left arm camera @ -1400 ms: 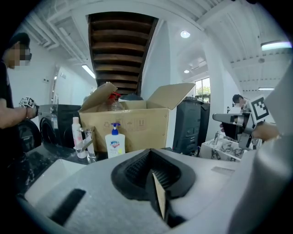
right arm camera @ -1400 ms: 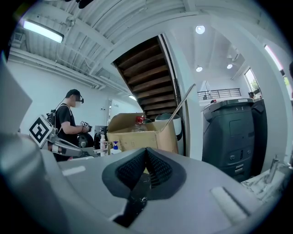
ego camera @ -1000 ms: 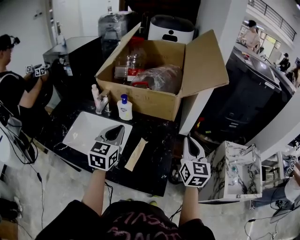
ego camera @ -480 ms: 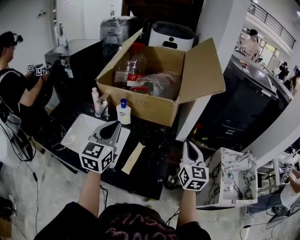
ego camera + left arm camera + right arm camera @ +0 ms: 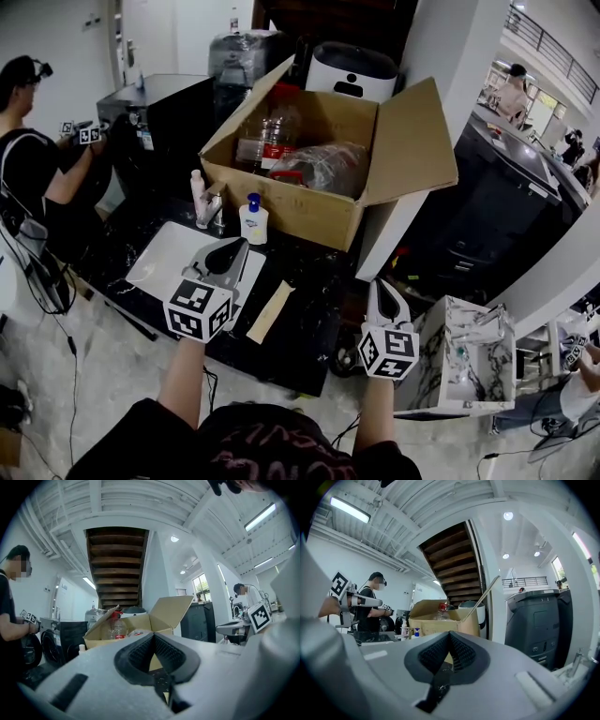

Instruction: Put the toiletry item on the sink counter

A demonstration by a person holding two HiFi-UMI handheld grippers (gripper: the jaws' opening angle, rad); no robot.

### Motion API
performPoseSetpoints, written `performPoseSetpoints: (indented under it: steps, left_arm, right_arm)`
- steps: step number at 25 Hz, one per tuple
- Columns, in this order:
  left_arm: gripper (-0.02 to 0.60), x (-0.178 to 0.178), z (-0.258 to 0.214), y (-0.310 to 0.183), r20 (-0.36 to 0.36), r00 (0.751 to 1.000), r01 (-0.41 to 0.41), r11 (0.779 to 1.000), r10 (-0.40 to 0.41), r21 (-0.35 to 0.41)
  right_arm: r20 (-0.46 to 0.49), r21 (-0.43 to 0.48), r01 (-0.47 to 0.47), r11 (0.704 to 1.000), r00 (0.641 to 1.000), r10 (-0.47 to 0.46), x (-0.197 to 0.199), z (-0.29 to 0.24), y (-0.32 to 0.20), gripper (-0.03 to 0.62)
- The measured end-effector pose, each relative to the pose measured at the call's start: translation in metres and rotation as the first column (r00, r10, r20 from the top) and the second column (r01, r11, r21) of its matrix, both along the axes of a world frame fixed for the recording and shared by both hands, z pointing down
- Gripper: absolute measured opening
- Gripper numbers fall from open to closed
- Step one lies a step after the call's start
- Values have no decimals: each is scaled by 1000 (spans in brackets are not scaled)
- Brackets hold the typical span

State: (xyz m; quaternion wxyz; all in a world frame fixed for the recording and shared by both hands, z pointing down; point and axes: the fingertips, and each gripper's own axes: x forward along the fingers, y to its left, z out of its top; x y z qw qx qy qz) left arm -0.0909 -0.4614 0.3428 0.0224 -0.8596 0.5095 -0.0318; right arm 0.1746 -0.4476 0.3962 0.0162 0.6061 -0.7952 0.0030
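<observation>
A white bottle with a blue pump cap [image 5: 252,219] stands on the black marble sink counter [image 5: 309,309], in front of an open cardboard box [image 5: 319,202]. A slim pale bottle [image 5: 197,192] stands beside the faucet [image 5: 215,209], behind the white sink basin [image 5: 159,258]. My left gripper [image 5: 238,247] hovers over the basin's right edge, shut and empty. My right gripper [image 5: 382,285] hangs off the counter's right end, also shut with nothing in it. The left gripper [image 5: 153,637] looks along its closed jaws at the box [image 5: 140,620]. The right gripper [image 5: 449,637] does the same, with the blue-capped bottle [image 5: 416,632] to the left.
The box holds plastic bottles [image 5: 272,136] and a clear bag [image 5: 323,164]. A flat tan strip [image 5: 271,311] lies on the counter. A white marbled cabinet [image 5: 469,361] stands at the right. A person [image 5: 33,159] with grippers works at the far left.
The head view has shifted slightly. Both grippers stay shut and in about the same places; nothing has been picked up or set down.
</observation>
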Motion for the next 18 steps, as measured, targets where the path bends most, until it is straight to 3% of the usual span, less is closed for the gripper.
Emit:
performPoseSetpoints:
  steps: [18]
  left_arm:
    - [0,-7,-1,-2,-44,999,-16,1000,17,9]
  right_arm:
    - [-9,13,-30,999,1000,30,2,2,-5,8]
